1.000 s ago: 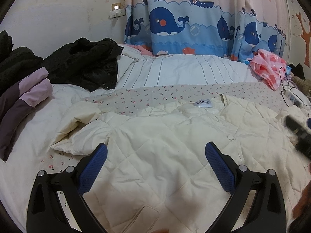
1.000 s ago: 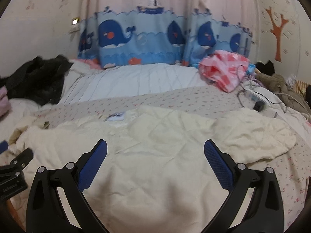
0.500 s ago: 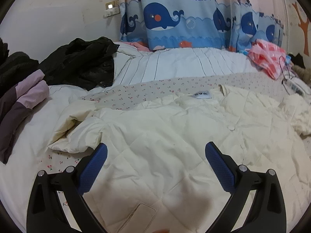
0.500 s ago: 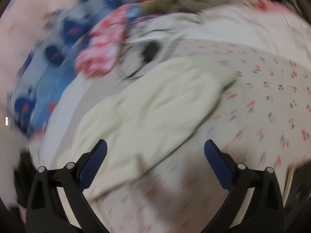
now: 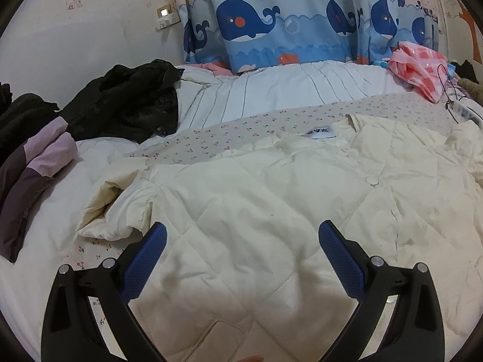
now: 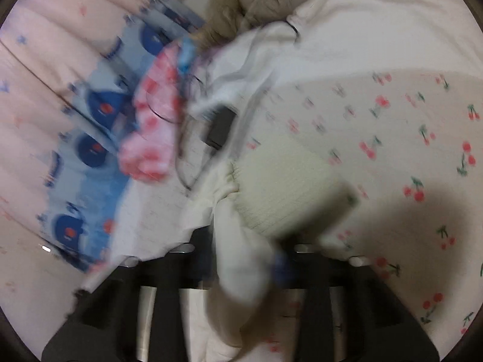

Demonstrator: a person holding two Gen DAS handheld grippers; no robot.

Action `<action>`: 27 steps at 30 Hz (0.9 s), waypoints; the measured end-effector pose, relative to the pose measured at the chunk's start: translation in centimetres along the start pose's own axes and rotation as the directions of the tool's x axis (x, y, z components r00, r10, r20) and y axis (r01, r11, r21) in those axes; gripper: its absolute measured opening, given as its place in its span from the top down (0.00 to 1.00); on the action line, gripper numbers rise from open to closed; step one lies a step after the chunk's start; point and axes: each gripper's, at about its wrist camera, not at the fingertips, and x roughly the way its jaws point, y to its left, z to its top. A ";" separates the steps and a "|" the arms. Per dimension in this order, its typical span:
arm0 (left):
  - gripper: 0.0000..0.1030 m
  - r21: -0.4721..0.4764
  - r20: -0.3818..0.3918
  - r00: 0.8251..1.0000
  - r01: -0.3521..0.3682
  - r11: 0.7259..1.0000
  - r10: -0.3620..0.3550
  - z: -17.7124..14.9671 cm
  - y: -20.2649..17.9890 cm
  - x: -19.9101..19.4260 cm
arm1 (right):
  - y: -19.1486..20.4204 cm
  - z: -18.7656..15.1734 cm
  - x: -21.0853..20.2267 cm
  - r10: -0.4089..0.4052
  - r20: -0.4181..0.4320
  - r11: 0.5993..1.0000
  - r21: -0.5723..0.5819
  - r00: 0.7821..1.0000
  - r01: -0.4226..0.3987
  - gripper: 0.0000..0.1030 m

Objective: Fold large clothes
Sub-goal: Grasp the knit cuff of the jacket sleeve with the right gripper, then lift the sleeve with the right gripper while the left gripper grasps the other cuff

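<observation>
My right gripper (image 6: pixel 244 268) just clamped down on the jacket's (image 5: pixel 271 211) sleeve (image 6: pixel 241 250), cuff (image 6: pixel 286 193) pointing away. Jacket lies flat on the bed (image 5: pixel 271 96), under my wide-open, empty left gripper (image 5: pixel 241 250).

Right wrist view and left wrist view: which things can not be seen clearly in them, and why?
- Right wrist view: motion blur smears everything. The right gripper has just been closing on the cream jacket; its sleeve fabric covers the pads.
- Left wrist view: the jacket's hem is cut off by the bottom edge.
- Left wrist view: the neck label is too small to read.
</observation>
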 end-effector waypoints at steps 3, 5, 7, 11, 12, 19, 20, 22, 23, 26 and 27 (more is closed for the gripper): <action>0.06 -0.017 -0.008 1.000 0.012 1.000 -0.012 0.1 0.3 0.2 | 1.1 0.0 -1.5 0.037 0.038 0.998 -0.061 0.999 -0.034 0.77; 0.06 -0.030 -0.020 0.999 0.025 0.999 -0.026 0.1 0.5 0.3 | 0.0 0.0 -1.2 0.007 0.013 1.000 -0.006 1.000 -0.007 0.78; 0.06 -0.036 -0.021 0.999 0.023 0.999 -0.024 0.1 0.8 0.3 | -0.2 0.1 -2.2 0.022 0.036 0.999 0.042 0.999 -0.024 0.79; 0.06 -0.079 -0.008 1.000 0.030 0.996 -0.030 0.6 2.2 -0.2 | 5.4 1.1 -4.8 0.100 0.078 0.994 -0.041 0.992 -0.097 0.80; 0.06 -0.095 -0.005 0.999 0.031 0.995 -0.031 0.8 2.7 -0.5 | 7.8 1.4 -5.5 0.127 0.087 0.989 -0.082 0.988 -0.120 0.80; 0.06 -0.209 0.006 1.000 0.024 0.978 -0.024 1.8 6.7 -1.1 | 24.4 0.7 -8.8 0.323 0.070 0.910 -0.297 0.944 -0.290 0.80; 0.06 -0.231 0.005 1.000 0.020 0.973 -0.020 1.9 7.6 -1.2 | 27.3 -0.2 -8.9 0.353 0.049 0.888 -0.333 0.934 -0.318 0.80; 0.06 -0.273 0.005 1.000 0.015 0.962 -0.014 1.9 9.3 -1.5 | 31.4 -2.0 -8.9 0.396 0.007 0.852 -0.375 0.918 -0.365 0.80; 0.06 -0.294 0.006 1.000 0.012 0.956 -0.010 1.9 10.2 -1.7 | 34.1 -3.5 -8.5 0.425 -0.031 0.826 -0.396 0.905 -0.401 0.80; 0.06 -0.331 0.009 1.000 -0.006 0.944 0.009 1.8 12.6 -2.2 | 40.0 -8.4 -7.3 0.472 -0.136 0.763 -0.431 0.871 -0.481 0.80; 0.06 -0.340 0.010 1.000 -0.013 0.940 0.017 1.7 13.4 -2.3 | 41.7 -10.3 -6.6 0.482 -0.174 0.743 -0.439 0.859 -0.506 0.80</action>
